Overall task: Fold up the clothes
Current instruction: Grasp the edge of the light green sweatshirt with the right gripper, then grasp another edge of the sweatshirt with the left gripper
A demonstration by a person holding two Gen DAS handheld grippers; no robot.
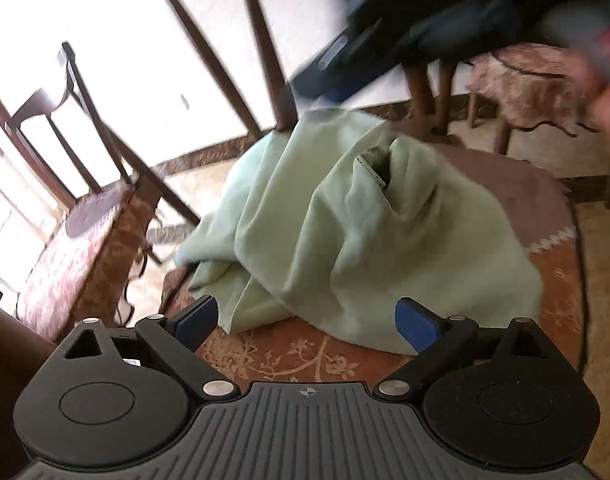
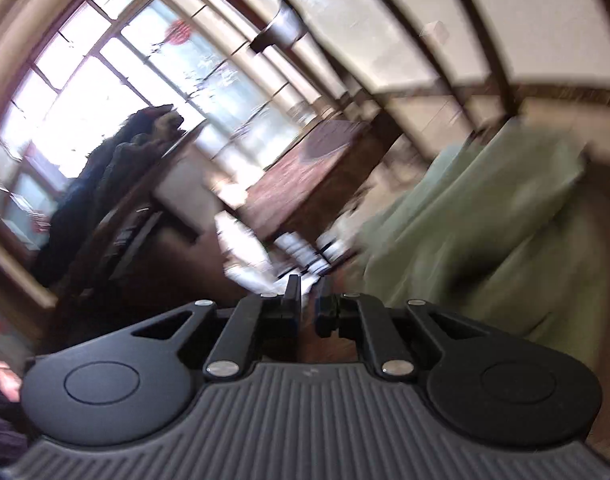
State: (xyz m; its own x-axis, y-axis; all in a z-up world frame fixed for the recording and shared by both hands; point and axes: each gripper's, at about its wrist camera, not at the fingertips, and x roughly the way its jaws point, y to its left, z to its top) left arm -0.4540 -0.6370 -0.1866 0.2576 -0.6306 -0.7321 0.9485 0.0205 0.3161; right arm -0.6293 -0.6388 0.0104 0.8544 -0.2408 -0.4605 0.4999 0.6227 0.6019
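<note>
Left wrist view
- Left tool (image 1: 307, 322): fingers stand wide apart with nothing between the blue pads, low in the frame.
- Garment (image 1: 345, 220): pale green cloth heaped in loose folds at frame centre; its near hem lies just ahead of the tool, not touching either pad.
- Surface: the garment rests on a patterned cloth (image 1: 289, 360), orange-brown with a floral print and a mauve patch at right trimmed in white zigzag.
- Edges: the cloth's right edge runs down the right of the frame; the green cloth spills over the left edge.
- In the way: a dark wooden chair frame (image 1: 265, 48) rises behind the heap at upper centre, one leg meeting the cloth's far side.
- Around: a second covered table (image 1: 77, 256) at lower left; a stool with a floral cover (image 1: 533, 84) at upper right; dark blurred shapes along the top; a blurred hand (image 1: 609, 100) at the right edge.
- Open room: a bare strip of patterned cloth between the tool and the heap.

Right wrist view
- Right tool (image 2: 308, 294): fingers drawn almost together, only a narrow slit left; nothing visible between them.
- Garment (image 2: 485, 232): green, strongly blurred, filling the right of the frame beside the tool, apart from the fingertips.
- Around: a brown table (image 2: 305, 184) at centre; dark bundled items (image 2: 117, 160) on furniture at left.
- Room: large gridded windows (image 2: 105, 80) at upper left, very bright; pale wall with dark wooden framing at upper right.
- Sharpness: the whole view is smeared, so fine detail cannot be told.
</note>
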